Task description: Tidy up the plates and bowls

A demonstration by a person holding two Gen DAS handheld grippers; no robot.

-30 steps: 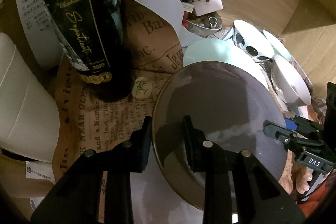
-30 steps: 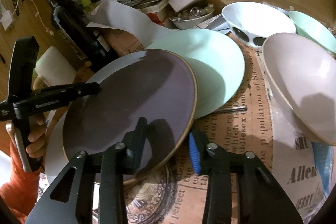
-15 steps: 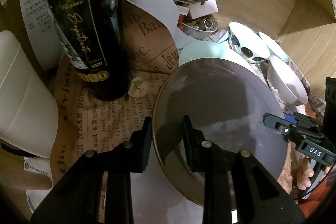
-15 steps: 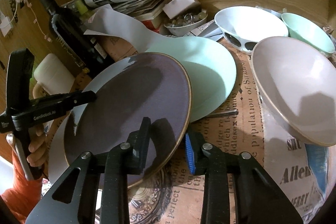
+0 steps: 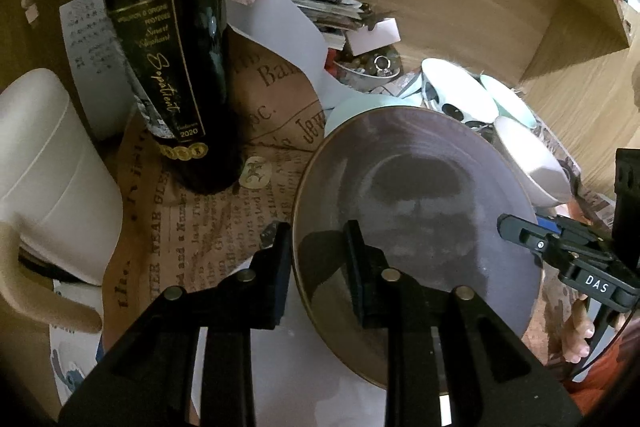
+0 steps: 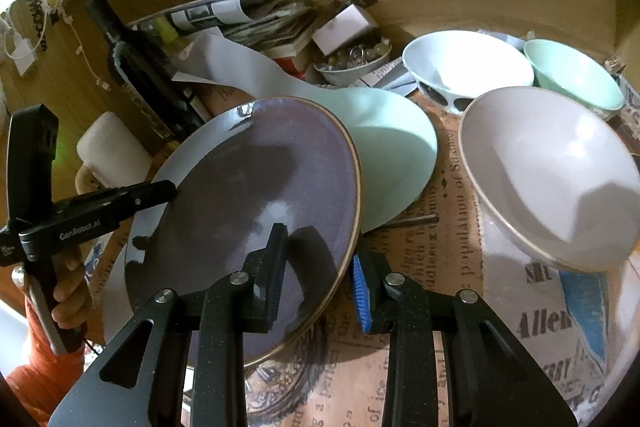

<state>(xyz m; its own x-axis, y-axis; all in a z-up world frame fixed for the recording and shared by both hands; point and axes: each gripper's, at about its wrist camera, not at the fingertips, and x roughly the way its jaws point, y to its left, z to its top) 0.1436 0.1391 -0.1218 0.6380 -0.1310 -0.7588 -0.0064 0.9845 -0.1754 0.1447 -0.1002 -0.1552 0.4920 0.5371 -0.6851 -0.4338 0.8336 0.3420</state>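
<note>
My left wrist camera sits just behind my left gripper (image 5: 318, 259) and looks forward and steeply down along its two black fingers, very near the dark purple glazed plate (image 5: 416, 227) whose near rim lies between them; a tall dark wine bottle (image 5: 168, 47) rises ahead to the left. My right wrist camera looks the same way over my right gripper (image 6: 320, 271), from the plate's (image 6: 248, 211) opposite edge, equally close. Both views share that plate, the pale mint plate (image 6: 392, 147) beyond it, the bottle, the bowls ahead, and each shows the other gripper at the plate's far rim.
</note>
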